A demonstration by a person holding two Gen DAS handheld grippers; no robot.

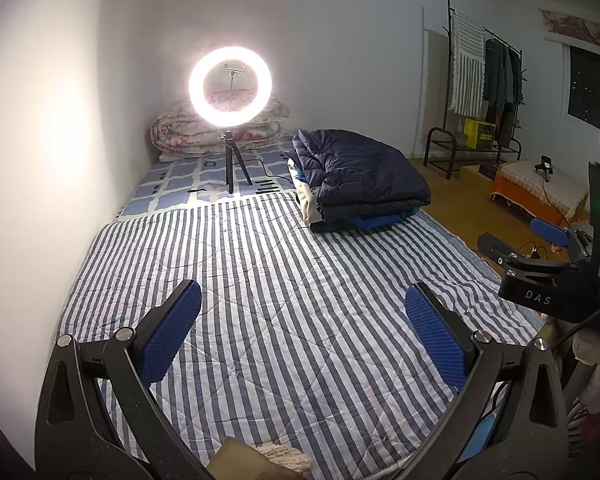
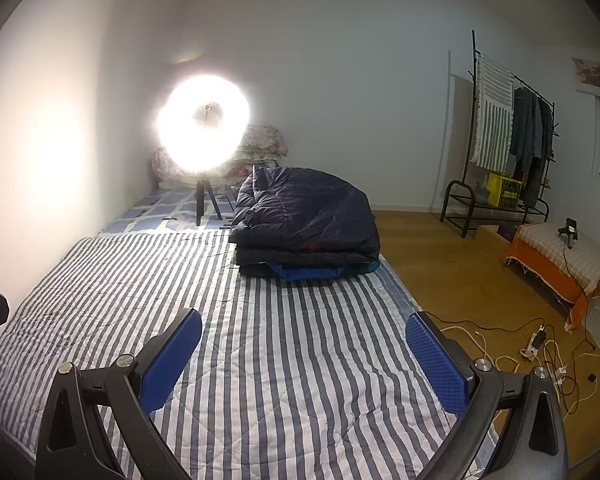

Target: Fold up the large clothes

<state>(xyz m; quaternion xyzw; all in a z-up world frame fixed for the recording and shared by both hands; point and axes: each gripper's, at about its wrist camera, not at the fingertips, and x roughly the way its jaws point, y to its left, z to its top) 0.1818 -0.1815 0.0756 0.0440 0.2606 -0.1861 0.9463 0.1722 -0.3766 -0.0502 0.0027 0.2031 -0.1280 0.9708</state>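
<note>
Both held above a striped quilt [image 1: 284, 280] spread flat on the bed, with bare striped cloth running wide between the grippers and the far pile. Left gripper [image 1: 303, 312] spread wide, blue pads [image 1: 172, 332] gripping nothing. Right gripper [image 2: 304, 344] likewise spread wide, nothing between its fingers; also seen at the right edge of the left view. Bounded on the left by a white wall [image 1: 60, 140]; on the right, quilt edge dropping to a wooden floor [image 2: 452, 264] strewn with cables [image 2: 540, 352].

Folded dark navy padded garment [image 2: 308, 216] lying toward the far right part of the bed, stacked on a blue piece [image 2: 304, 272] with only its rim peeking out beneath. Long axis apparently running from near right to far left, folded edge facing the grippers, though hard to judge in the fisheye warp. Other layers in the pile too hidden to identify.

Ring light [image 1: 231, 84] on a tripod beyond the quilt, glare washing out the floral bedding [image 1: 180, 132] behind. Clothes rack [image 2: 512, 128] by the far wall.
</note>
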